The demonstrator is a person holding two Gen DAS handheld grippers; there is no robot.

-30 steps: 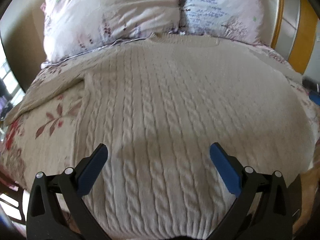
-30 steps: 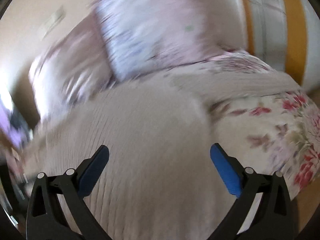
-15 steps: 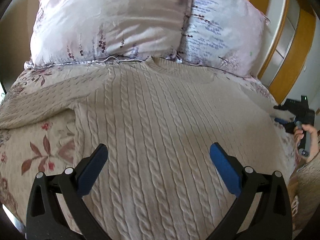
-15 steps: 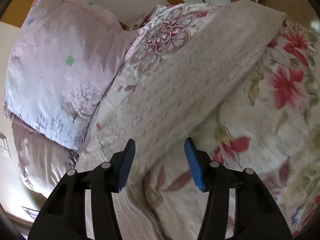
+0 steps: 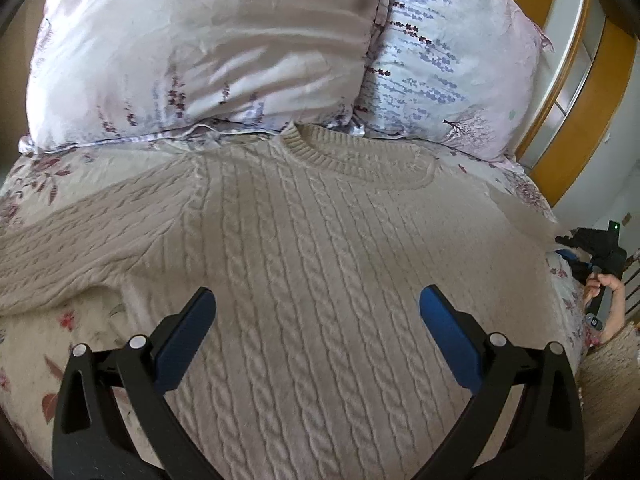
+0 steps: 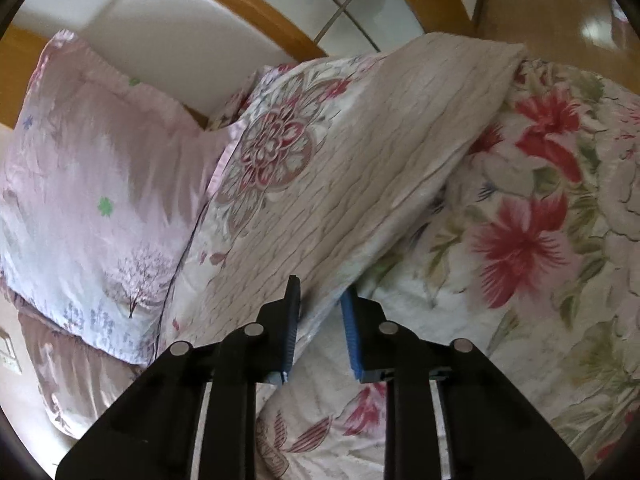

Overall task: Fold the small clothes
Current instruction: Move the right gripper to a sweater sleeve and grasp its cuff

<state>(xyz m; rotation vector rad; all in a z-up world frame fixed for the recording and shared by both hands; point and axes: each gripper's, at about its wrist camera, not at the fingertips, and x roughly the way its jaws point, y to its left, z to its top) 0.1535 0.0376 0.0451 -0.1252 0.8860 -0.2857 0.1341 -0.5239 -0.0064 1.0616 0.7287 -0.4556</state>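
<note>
**Inspector:** Nearest first: left gripper [image 5: 316, 312], jaws spread wide and released, nothing between them; it hangs over the sweater [image 5: 304, 264], which lies flat and face-up on the bed [image 6: 540, 280], collar toward the pillows [image 5: 208, 52].

**Clerk:** And the right?

**Inspector:** Right gripper [image 6: 320, 308], jaws have just been closing, now pinching the edge of the sweater's sleeve [image 6: 380, 168] (the cuff lies further out, over the floral cover).

**Clerk:** Progress?

**Inspector:** Early, in my judgement; garment laid out, no fold visible; sleeves and body are left to fold.
</note>
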